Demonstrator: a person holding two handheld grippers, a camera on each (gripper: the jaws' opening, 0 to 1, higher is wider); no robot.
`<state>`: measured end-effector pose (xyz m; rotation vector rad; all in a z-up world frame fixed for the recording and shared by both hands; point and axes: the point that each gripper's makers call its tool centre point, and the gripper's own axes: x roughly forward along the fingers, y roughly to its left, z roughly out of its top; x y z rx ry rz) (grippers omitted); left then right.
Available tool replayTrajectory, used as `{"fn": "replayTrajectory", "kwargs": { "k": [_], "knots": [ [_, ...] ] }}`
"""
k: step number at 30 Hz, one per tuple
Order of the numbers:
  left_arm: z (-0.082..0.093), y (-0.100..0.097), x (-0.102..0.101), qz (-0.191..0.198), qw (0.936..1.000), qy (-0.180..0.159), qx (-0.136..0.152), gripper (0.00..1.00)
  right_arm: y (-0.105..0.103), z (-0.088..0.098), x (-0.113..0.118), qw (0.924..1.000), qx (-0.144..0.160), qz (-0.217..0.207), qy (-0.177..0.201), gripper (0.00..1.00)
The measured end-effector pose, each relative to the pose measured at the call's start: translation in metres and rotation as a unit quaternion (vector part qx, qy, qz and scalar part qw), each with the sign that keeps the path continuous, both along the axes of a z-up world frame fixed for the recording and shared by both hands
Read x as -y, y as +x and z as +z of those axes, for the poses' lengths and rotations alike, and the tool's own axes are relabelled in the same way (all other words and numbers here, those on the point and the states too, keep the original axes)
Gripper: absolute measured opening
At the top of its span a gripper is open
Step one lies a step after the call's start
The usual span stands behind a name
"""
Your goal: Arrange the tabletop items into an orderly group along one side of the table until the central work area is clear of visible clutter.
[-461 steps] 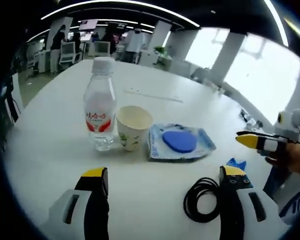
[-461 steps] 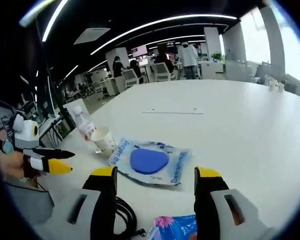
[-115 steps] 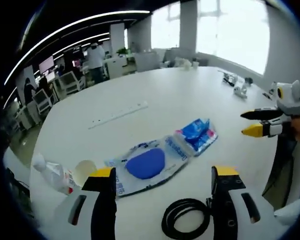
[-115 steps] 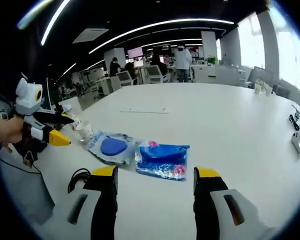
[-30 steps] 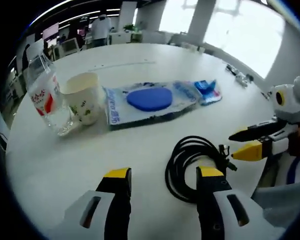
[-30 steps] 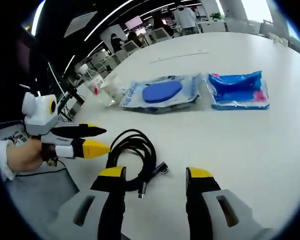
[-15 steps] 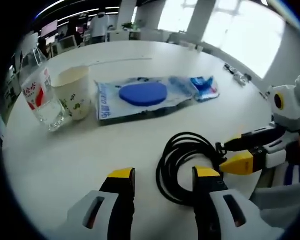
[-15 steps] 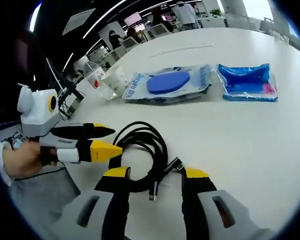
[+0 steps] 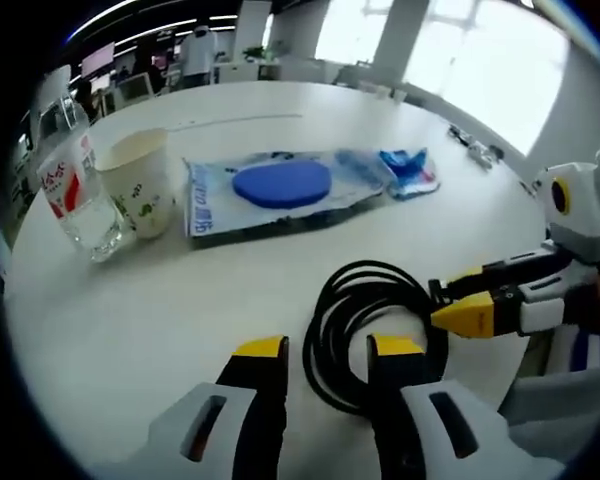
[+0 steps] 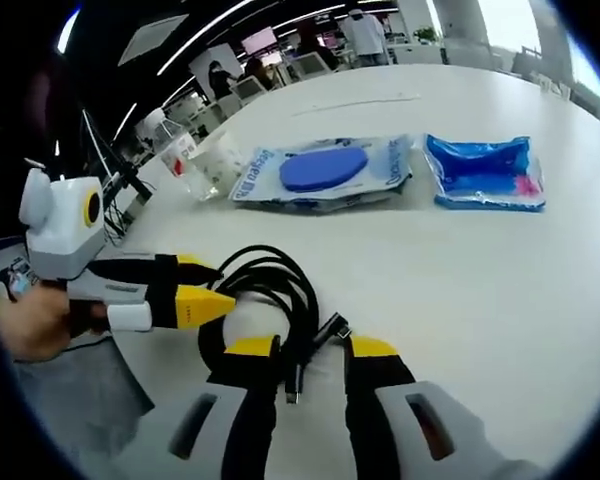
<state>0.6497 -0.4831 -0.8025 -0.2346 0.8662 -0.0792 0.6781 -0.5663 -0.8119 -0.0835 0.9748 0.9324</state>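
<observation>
Now both hand-held grippers, left [image 9: 325, 350] and right [image 10: 300, 350], narrowly open astride flat-lying black cable coil [image 9: 365, 320].

One water bottle [image 9: 68, 186], one paper cup [image 9: 136, 179], one black cable coil [image 9: 365, 320], and two plastic packets (one clear [image 9: 280, 189], one blue [image 10: 483, 171]).

Bright window glare — soft focus (fisheye-warped edges).
</observation>
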Motion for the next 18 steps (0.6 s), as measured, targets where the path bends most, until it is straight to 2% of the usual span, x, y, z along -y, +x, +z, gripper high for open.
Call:
{"fn": "replayTrajectory", "kwargs": {
  "k": [1,2,3,6,8,10,18],
  "knots": [
    [-0.002,-0.001,-0.001,0.004,1.0000,0.004,-0.001,0.16,-0.002,0.000,-0.001,1.0000,-0.007,0.002,0.000,0.17],
    [-0.003,-0.001,-0.004,0.004,0.9999,0.014,-0.001,0.12,-0.013,-0.001,-0.002,0.9991,-0.023,0.034,-0.008,0.13],
    [-0.001,-0.004,0.002,-0.006,0.9999,0.001,-0.009,0.11,-0.008,0.002,-0.004,0.9998,-0.012,0.014,-0.003,0.12],
    [-0.004,-0.001,-0.002,-0.003,0.9999,-0.006,-0.016,0.08,-0.007,0.004,-0.003,0.9998,-0.016,0.008,-0.002,0.11],
    [-0.005,-0.002,-0.003,0.006,0.9994,-0.023,-0.027,0.06,-0.007,0.005,-0.003,0.9998,-0.021,0.002,-0.002,0.10],
    [-0.005,-0.003,-0.004,0.018,0.9988,-0.035,-0.029,0.05,-0.006,0.007,-0.002,0.9998,-0.021,-0.001,0.001,0.09],
    [-0.001,0.001,-0.001,0.021,0.9980,-0.053,-0.026,0.02,0.000,0.012,0.003,0.9998,-0.018,-0.003,0.003,0.09]
  ]
}}
